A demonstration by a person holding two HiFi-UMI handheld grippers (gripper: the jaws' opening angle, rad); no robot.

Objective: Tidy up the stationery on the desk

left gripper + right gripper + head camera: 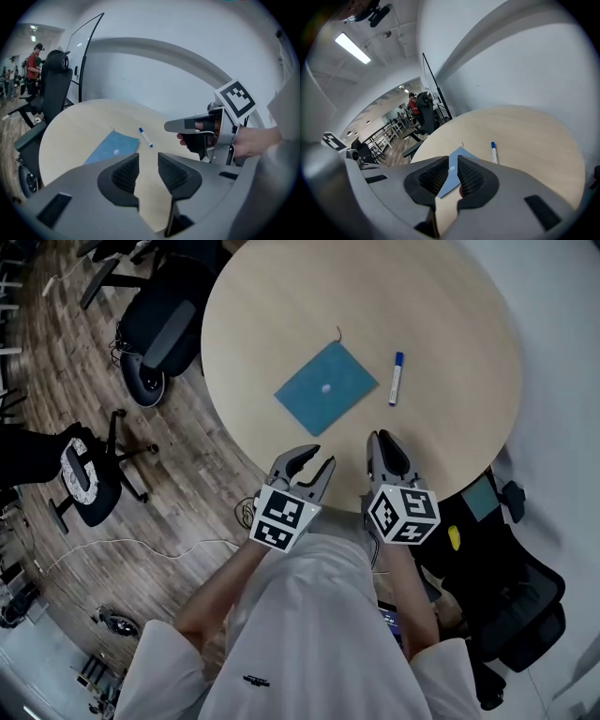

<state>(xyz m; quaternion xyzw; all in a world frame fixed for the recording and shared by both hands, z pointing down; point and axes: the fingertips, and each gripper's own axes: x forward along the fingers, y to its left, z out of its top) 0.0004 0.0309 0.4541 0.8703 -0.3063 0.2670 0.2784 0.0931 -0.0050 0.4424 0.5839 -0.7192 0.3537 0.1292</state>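
Note:
A blue notebook (326, 383) lies flat near the middle of the round wooden table (450, 306), with a small white spot on its cover. A white pen with a blue cap (397, 377) lies to its right, apart from it. My left gripper (322, 457) hovers over the table's near edge with its jaws apart and nothing between them; its own view shows the notebook (110, 147) and the pen (145, 137) ahead. My right gripper (380, 439) hangs beside it, empty, with a narrow gap between the pads (471, 176). The notebook (461, 153) and the pen (493, 152) lie beyond them.
Black office chairs stand around the table: one at the far left (155, 329), one on the left floor (89, 474), one at the right (511, 601). A white cable (141, 549) runs over the wood floor. A person (33, 61) stands far off.

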